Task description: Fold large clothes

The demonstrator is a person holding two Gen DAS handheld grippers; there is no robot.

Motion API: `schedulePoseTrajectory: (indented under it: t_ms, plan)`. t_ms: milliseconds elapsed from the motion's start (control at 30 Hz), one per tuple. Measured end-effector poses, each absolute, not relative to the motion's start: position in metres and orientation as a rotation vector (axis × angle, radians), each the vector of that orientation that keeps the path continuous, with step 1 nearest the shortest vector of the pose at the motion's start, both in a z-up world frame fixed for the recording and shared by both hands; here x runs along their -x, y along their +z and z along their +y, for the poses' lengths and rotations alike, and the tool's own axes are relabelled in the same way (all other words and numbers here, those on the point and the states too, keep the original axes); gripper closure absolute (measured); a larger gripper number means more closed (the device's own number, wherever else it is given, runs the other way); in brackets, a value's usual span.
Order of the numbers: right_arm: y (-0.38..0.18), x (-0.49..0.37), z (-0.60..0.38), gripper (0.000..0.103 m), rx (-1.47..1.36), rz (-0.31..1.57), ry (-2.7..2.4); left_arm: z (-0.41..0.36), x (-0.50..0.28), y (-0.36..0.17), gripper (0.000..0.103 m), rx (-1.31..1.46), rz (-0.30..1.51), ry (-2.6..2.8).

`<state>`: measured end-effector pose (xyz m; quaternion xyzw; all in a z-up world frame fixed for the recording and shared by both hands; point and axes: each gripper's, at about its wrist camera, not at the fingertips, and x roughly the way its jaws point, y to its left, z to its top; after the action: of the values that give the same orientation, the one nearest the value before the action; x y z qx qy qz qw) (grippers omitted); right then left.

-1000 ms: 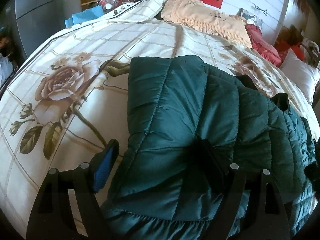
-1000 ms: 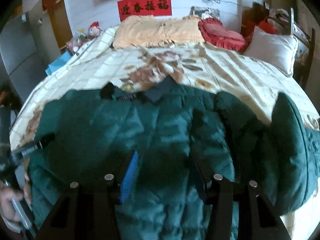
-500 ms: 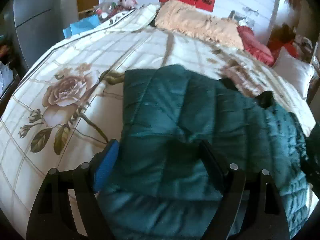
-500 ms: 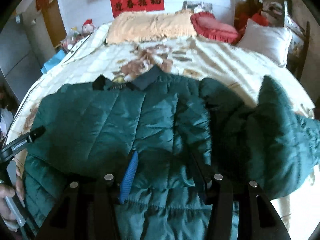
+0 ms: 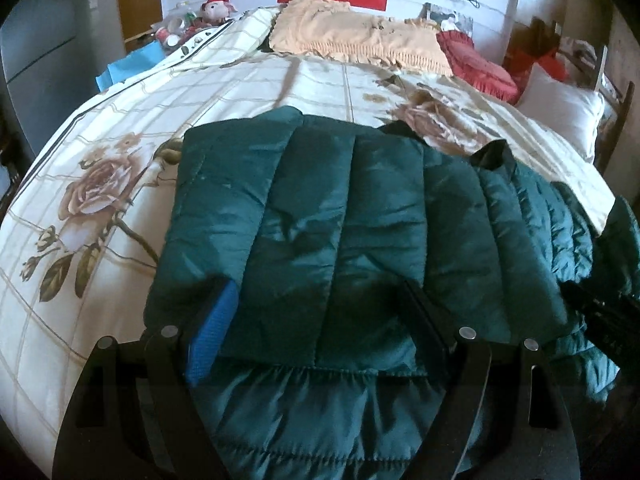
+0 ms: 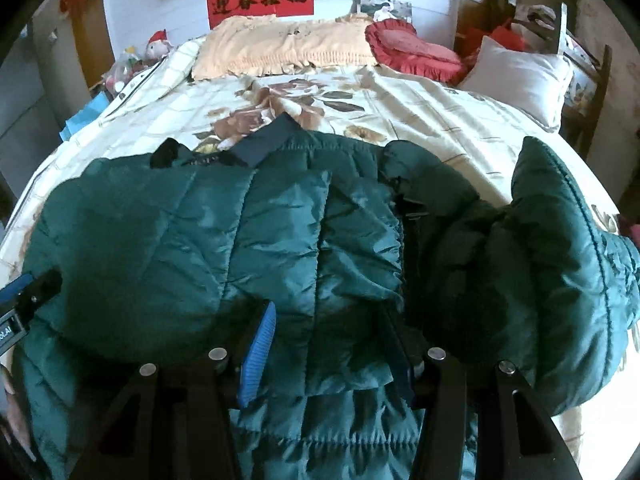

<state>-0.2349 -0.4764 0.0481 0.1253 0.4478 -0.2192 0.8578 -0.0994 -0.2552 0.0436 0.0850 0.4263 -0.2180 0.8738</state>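
A dark green padded jacket [image 5: 340,216] lies on the flowered bedspread [image 5: 100,152], one side folded over. Both grippers – left gripper [image 5: 320,320], right gripper [image 6: 326,340] – sit over its folded hem; whether either is pinching the fabric, I cannot tell.

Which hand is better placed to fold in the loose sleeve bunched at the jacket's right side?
Right. The right tool sits beside the bunched sleeve; the left tool is at the jacket's far edge.
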Motion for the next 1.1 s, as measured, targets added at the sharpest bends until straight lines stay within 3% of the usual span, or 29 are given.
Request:
schedulePoseTrajectory:
  t_ms: [767,800,867,1100]
  plan:
    - [0.063,0.258,-0.469,0.051,-0.282,0.924,-0.42,-0.254,0.1,0.037,0.017,-0.187,0.888,-0.478]
    - [0.069,0.263,-0.47,0.05,-0.301,0.906,-0.409,-0.254,0.101,0.039,0.017,-0.187,0.89,-0.48]
    - [0.081,0.274,-0.473,0.039,-0.3,0.877,-0.421,-0.253,0.103,0.046,0.017,-0.176,0.896,-0.483]
    - [0.122,0.311,-0.49,0.037,-0.287,0.806,-0.433,-0.25,0.109,0.066,0.017,-0.099,0.869,-0.511]
